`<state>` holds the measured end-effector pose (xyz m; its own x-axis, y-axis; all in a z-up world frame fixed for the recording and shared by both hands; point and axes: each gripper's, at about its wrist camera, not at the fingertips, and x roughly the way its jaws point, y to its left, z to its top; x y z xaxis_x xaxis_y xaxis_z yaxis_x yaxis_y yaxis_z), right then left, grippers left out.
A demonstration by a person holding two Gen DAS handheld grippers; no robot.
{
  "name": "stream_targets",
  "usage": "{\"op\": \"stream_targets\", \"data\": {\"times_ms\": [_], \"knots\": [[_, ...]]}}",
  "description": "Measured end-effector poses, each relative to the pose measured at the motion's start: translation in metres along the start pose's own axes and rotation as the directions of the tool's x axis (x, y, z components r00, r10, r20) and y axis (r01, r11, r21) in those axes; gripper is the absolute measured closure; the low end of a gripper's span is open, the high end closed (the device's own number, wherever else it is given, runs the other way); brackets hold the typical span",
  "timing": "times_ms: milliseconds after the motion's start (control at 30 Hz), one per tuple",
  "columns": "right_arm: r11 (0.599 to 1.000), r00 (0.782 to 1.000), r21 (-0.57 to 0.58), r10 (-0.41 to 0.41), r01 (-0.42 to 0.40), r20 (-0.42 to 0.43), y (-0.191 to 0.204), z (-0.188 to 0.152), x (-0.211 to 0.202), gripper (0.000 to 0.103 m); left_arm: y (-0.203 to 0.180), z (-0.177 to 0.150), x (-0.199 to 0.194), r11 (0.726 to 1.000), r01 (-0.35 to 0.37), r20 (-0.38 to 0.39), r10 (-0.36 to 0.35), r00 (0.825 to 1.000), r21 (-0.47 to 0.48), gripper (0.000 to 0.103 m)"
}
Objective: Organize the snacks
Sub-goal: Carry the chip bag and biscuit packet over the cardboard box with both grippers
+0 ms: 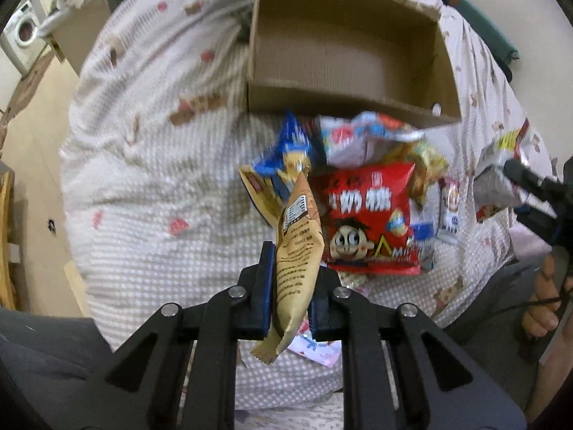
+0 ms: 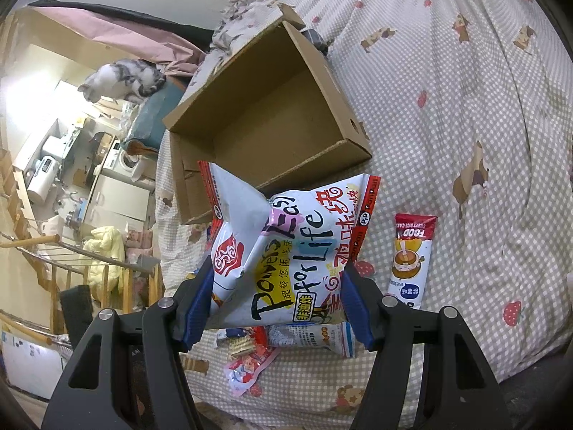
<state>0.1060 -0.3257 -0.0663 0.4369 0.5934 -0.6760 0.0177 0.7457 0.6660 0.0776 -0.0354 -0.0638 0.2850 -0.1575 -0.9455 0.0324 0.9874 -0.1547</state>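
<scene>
My left gripper is shut on a tan snack packet, held above the bed. Beyond it lies a pile of snacks: a red bag, a blue packet and a white bag. An open, empty cardboard box stands behind the pile. My right gripper is shut on a large white puffy snack bag, in front of the box. It also shows at the right edge of the left wrist view. A sticky rice cake packet lies to the right.
The checked bedspread covers the bed. Small packets lie under my right gripper. A cat sits at the far left near the bed's edge, with stairs and a room below. A person's hand shows at right.
</scene>
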Motion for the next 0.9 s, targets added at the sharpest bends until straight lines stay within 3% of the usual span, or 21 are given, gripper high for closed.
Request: {"op": "stream_targets", "data": {"times_ms": [67, 300, 900], "knots": [[1.0, 1.0, -0.007, 0.003, -0.003, 0.009, 0.002, 0.0, -0.002, 0.036, 0.022, 0.015, -0.018, 1.0, -0.005, 0.029, 0.005, 1.0, 0.0, 0.091], [0.999, 0.997, -0.024, 0.035, -0.033, 0.065, 0.006, 0.008, -0.012, 0.036, 0.03, 0.055, -0.049, 0.999, -0.046, 0.145, 0.043, 0.988, 0.022, 0.091], [0.982, 0.991, -0.187, 0.031, -0.007, 0.128, 0.04, 0.052, -0.003, 0.036, -0.001, 0.12, -0.041, 0.993, -0.085, 0.23, 0.063, 0.971, 0.086, 0.091]]}}
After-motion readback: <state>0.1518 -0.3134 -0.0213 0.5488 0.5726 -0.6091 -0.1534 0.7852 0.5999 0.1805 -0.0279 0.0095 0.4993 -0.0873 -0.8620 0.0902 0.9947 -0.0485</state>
